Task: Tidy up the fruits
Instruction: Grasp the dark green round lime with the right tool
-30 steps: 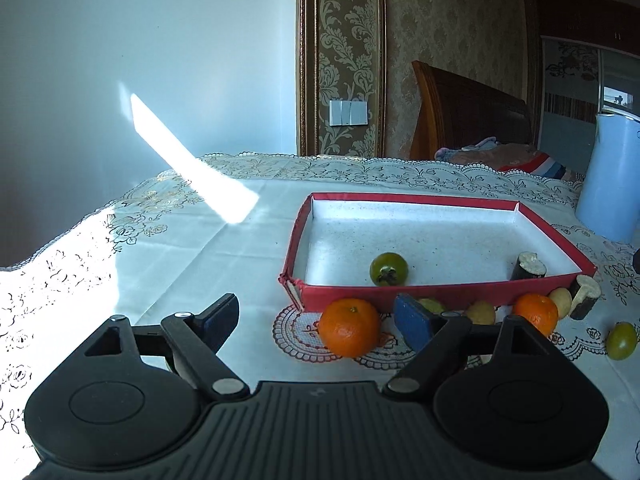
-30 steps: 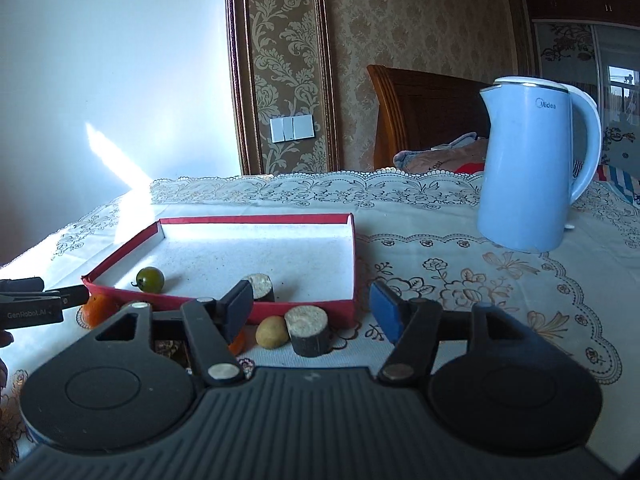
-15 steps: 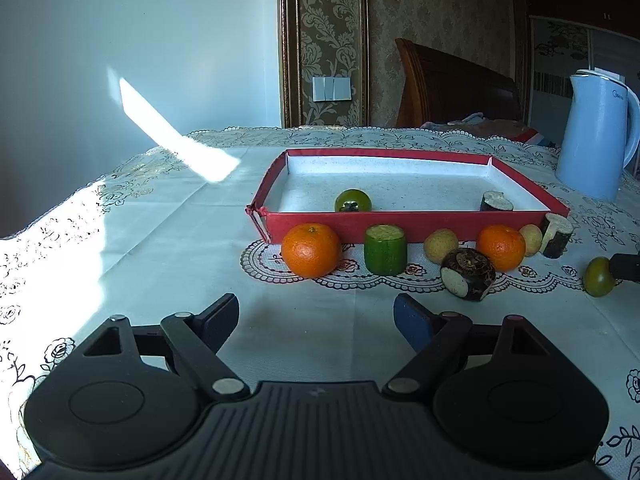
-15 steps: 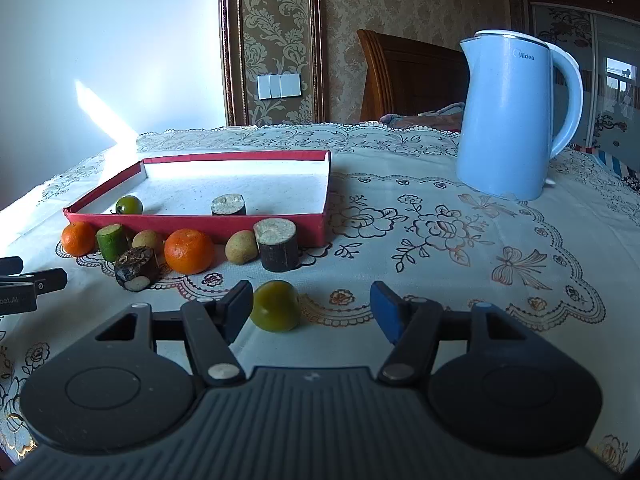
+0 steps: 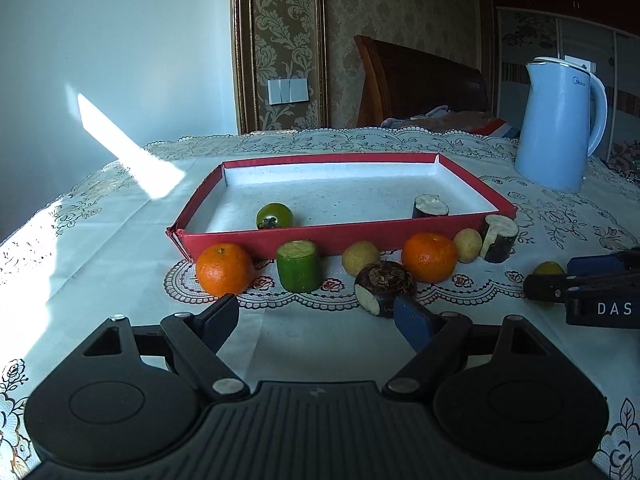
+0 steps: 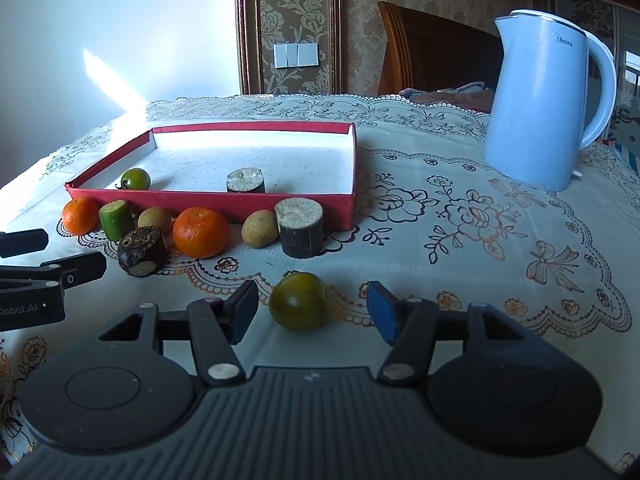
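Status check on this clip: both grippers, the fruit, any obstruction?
Right hand-held gripper open, closing around green tomato, pads not touching. Left hand-held gripper open, empty. Red tray path unobstructed.

A shallow red cardboard tray with a white floor (image 6: 224,203) is mostly bare inside, holding only a small green tomato (image 6: 136,178) near its left end and a dark-skinned cut stub (image 6: 245,181) near the front wall. A close row of oranges, yellowish fruits and cut pieces (image 5: 360,264) blocks the tray's front wall, leaving only narrow gaps. To the right, the lace-patterned tablecloth (image 6: 460,240) lies clear up to the tall pale-blue electric kettle (image 6: 544,116).
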